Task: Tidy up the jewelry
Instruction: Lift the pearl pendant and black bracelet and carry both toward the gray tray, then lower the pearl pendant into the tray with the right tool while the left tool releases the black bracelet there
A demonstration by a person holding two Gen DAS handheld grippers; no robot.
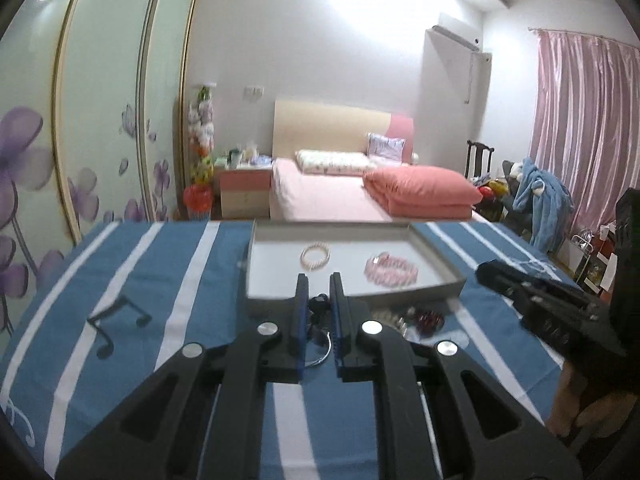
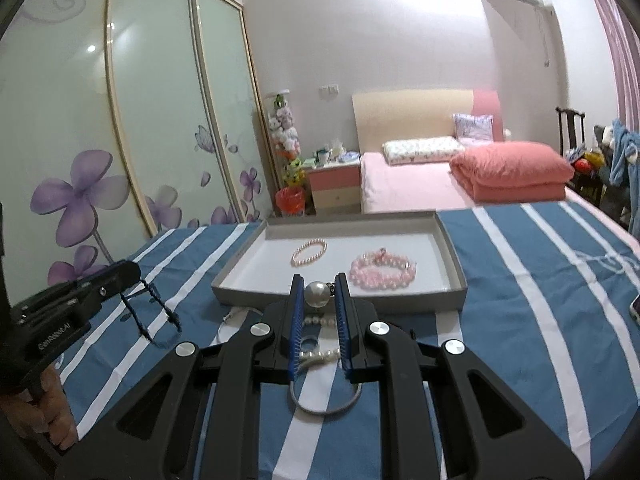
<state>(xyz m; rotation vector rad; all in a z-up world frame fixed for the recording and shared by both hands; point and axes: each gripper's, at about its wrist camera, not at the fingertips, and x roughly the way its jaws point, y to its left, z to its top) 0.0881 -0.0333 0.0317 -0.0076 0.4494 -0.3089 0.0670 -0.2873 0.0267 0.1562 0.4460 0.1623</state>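
Two pink bead bracelets are already in the grey tray (image 2: 448,240): a thin one (image 2: 309,252) left of centre and a chunkier one (image 2: 382,272) to its right, apart from each other. Left to sort, as far as I can see: a pearl strand (image 2: 320,322), a plain ring bangle (image 2: 324,402) and a dark red piece (image 1: 430,318), all on the striped blue cloth (image 2: 540,320) just short of the tray's near wall. My right gripper (image 2: 320,286) has its jaws nearly together, pinching a big pearl bead (image 2: 318,294) right at the tips; bead sits just before the tray's near edge, so I'd judge it's a short carry forward and over the wall. My left gripper (image 2: 132,276) is pressed together on a dark braided cord (image 2: 150,308) that dangles from its tip above the cloth, left of the tray and well apart from the right one. In the left wrist view the cord is barely visible between the fingers. So roughly two pieces in, two in hand, a few loose on the cloth.
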